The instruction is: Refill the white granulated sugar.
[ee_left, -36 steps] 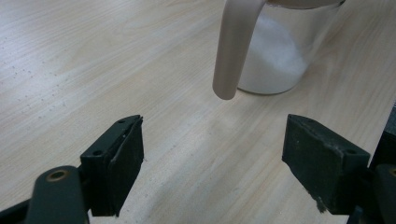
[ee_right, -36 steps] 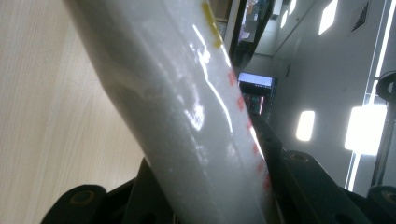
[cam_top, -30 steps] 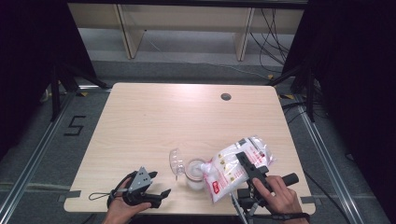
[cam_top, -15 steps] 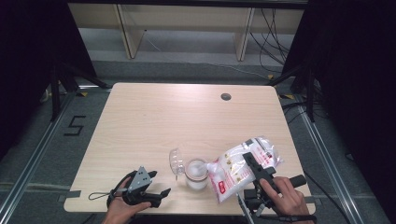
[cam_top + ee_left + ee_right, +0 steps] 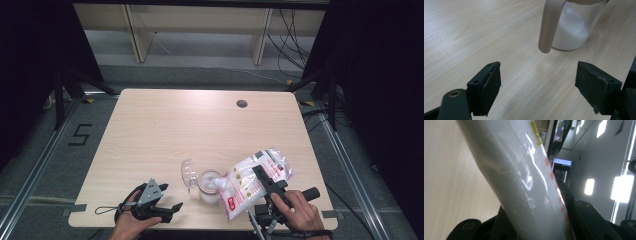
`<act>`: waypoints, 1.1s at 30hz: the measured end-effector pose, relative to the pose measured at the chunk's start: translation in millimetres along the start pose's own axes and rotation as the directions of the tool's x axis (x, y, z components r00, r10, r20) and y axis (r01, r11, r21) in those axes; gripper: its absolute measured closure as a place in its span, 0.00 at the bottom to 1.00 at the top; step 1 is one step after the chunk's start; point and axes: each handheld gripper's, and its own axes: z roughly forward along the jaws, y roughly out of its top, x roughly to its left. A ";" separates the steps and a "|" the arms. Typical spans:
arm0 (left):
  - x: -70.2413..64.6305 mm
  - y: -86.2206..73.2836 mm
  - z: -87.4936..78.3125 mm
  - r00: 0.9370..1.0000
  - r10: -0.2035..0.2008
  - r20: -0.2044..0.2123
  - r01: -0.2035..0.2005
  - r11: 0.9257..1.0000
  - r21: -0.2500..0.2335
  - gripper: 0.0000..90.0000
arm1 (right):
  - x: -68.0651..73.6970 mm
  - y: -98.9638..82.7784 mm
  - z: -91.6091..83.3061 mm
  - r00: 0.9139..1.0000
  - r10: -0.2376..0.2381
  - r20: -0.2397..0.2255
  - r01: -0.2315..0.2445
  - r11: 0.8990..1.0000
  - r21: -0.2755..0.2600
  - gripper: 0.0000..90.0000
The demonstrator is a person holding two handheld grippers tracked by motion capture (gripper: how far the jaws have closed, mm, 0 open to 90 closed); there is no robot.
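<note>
A clear jar partly filled with white powder stands near the table's front edge, its hinged lid flipped open to the left. A plastic bag of white powder with red print leans over the jar, its lower end at the jar's mouth. My right gripper is shut on the bag, which is pinched between the jaws in the right gripper view. My left gripper rests on the table to the left of the jar, open and holding nothing. The left gripper view has the jar and its beige clasp just ahead of the open gripper.
The wooden table has a round cable hole at the back right. Behind it stands a low shelf with cables. Metal rails run along the floor on both sides, with a "5" marking at the left.
The right hand and the bag have shifted slightly toward the front edge, and the bag's lower end has come down onto the jar. The left gripper has stayed put.
</note>
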 end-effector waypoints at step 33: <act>0.4 -0.1 -0.2 1.000 0.030 0.006 -0.030 1.000 0.008 0.23 | -1.8 -4.6 -3.8 1.000 0.013 -0.014 -0.013 1.000 0.020 0.77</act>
